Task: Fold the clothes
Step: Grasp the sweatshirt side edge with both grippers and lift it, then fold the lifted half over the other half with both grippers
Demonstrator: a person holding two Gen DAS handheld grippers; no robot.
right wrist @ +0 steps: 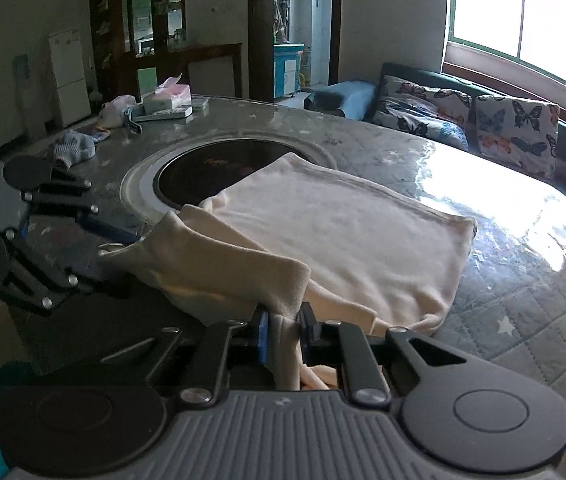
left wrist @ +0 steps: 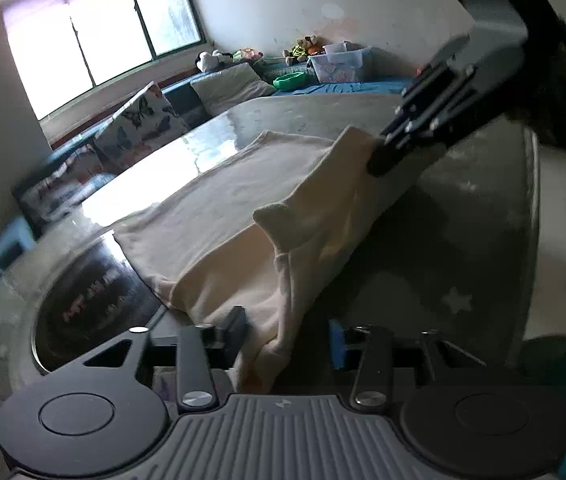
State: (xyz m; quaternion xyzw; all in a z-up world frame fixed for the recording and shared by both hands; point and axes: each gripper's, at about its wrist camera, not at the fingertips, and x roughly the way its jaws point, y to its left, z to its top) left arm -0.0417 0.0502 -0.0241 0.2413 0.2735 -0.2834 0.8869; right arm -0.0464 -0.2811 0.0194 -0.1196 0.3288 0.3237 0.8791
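The worktop (right wrist: 463, 184), a glossy grey slab with a patterned, star-printed cover, filled most of both views; glare from the window washed out its far surface. A round dark inset (right wrist: 219, 168) sat in the worktop, partly covered by cloth, its markings too blurred to read. The cream garment (right wrist: 343, 236) lay flat across the worktop's middle, its near edge lifted off the surface and stretched between the two tools. The left hand-held gripper (left wrist: 283, 334) was pinching one raised end of the garment: cloth ran down between its fingers, though the folds hid the contact itself. In the right wrist view it (right wrist: 119, 256) appeared at the left, blurred, its fingertips buried in the fabric. The right hand-held gripper (right wrist: 285, 330) was pressed together on the other raised end, a strip of cloth clamped between a blue pad and a black one; from the left wrist view it (left wrist: 383, 156) was motion-blurred and its tips were lost against the garment's edge. Far across the worktop stood a tissue box (right wrist: 167, 96) and a small blue-and-white knitted item (right wrist: 73, 150), indistinct.
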